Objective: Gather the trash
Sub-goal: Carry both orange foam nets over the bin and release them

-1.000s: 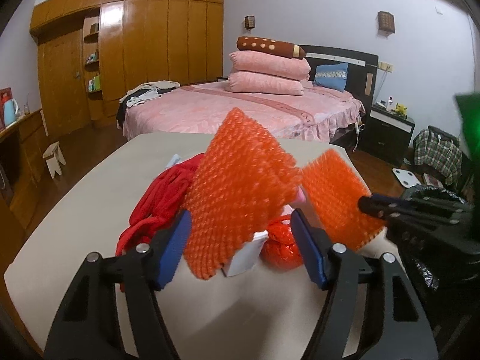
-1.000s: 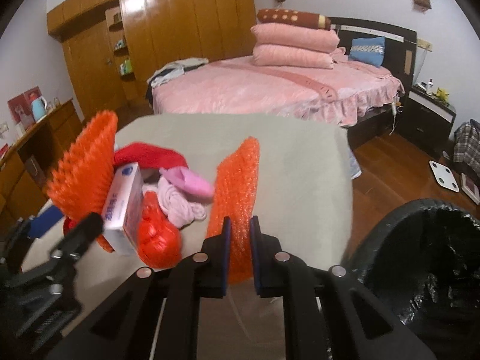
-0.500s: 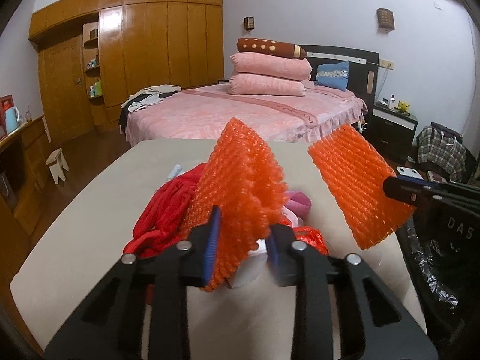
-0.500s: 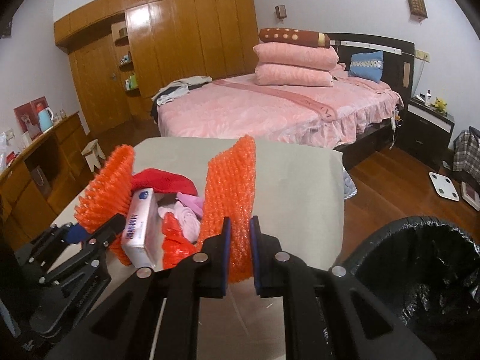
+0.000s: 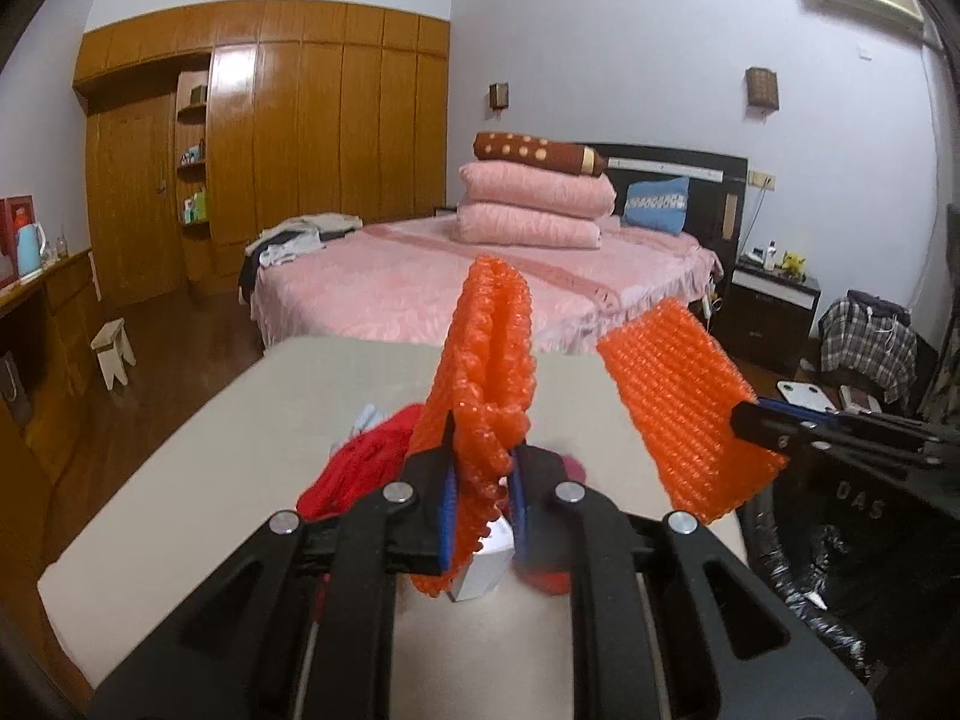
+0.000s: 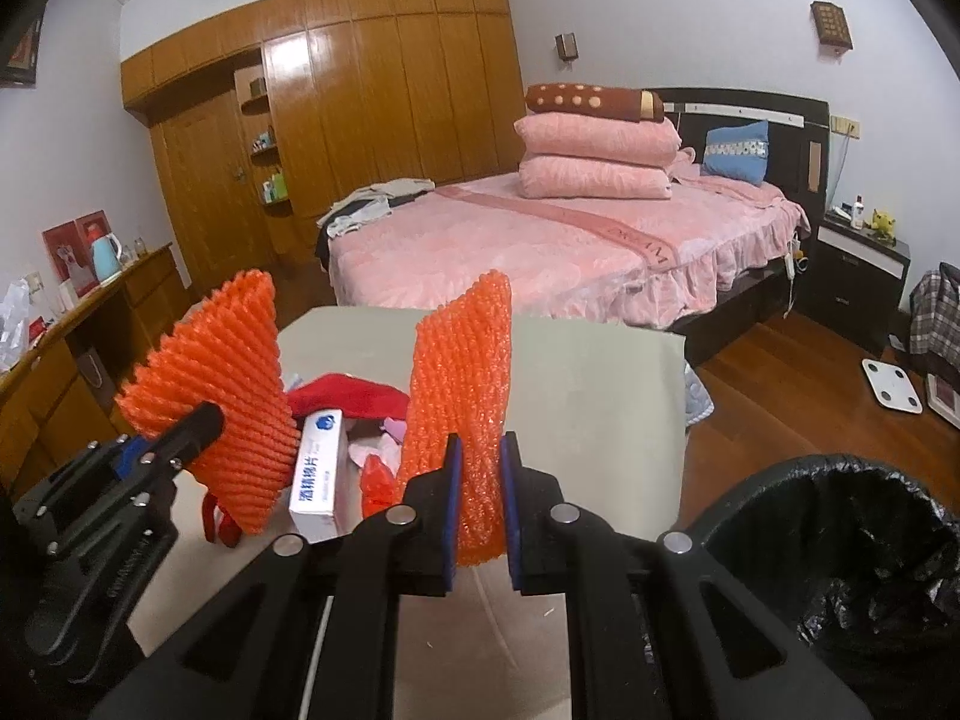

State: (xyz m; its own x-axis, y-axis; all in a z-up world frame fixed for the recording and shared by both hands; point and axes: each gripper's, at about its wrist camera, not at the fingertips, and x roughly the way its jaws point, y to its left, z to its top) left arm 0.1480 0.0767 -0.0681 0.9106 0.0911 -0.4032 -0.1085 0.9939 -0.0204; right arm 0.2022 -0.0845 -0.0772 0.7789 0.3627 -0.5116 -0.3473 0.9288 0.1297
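Observation:
My left gripper [image 5: 480,474] is shut on an orange foam net sheet [image 5: 489,372], folded and held above the beige table [image 5: 240,450]. My right gripper [image 6: 480,468] is shut on a second orange foam net sheet [image 6: 465,384], also lifted. Each sheet shows in the other view: the right one [image 5: 678,408] at the right, the left one [image 6: 222,384] at the left. A black-lined trash bin [image 6: 852,540] stands at the table's right edge, below and right of my right gripper.
On the table lie a red cloth [image 6: 348,393], a white box [image 6: 318,468], a red plastic bag [image 6: 375,483] and a pink item [image 6: 393,429]. A pink bed [image 6: 540,240] stands behind the table. A wooden desk [image 6: 78,330] runs along the left.
My left gripper has closed on its orange sheet and lifted it off the pile. My right gripper has risen with its sheet still gripped.

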